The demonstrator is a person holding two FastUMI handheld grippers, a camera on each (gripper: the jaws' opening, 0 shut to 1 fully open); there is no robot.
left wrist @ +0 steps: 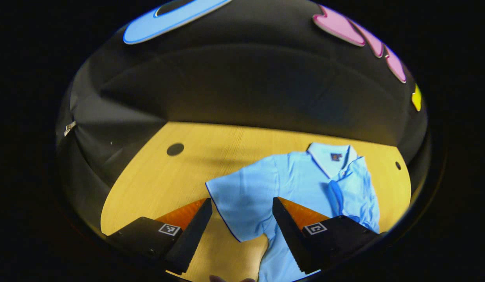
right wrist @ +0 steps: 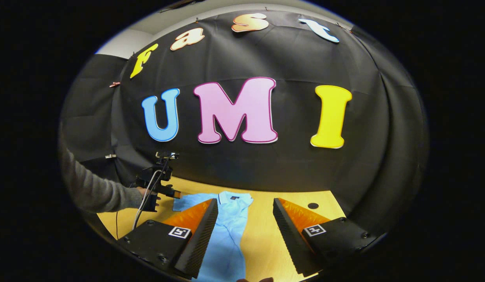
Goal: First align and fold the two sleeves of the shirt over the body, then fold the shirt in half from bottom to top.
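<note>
Shirt (left wrist: 305,184) flat on table (left wrist: 164,180), collar toward the far edge. Left gripper (left wrist: 242,231) hovers released above the spread sleeve (left wrist: 242,199); right gripper (right wrist: 245,235) released, raised over the body.

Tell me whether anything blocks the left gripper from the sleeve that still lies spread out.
Nothing visible does. The left gripper hangs open above the spread sleeve of the shirt, with only bare table beside it.

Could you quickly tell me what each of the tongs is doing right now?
Left tongs: open, over the shirt sleeve, holding nothing.
Right tongs: open, holding nothing.
</note>
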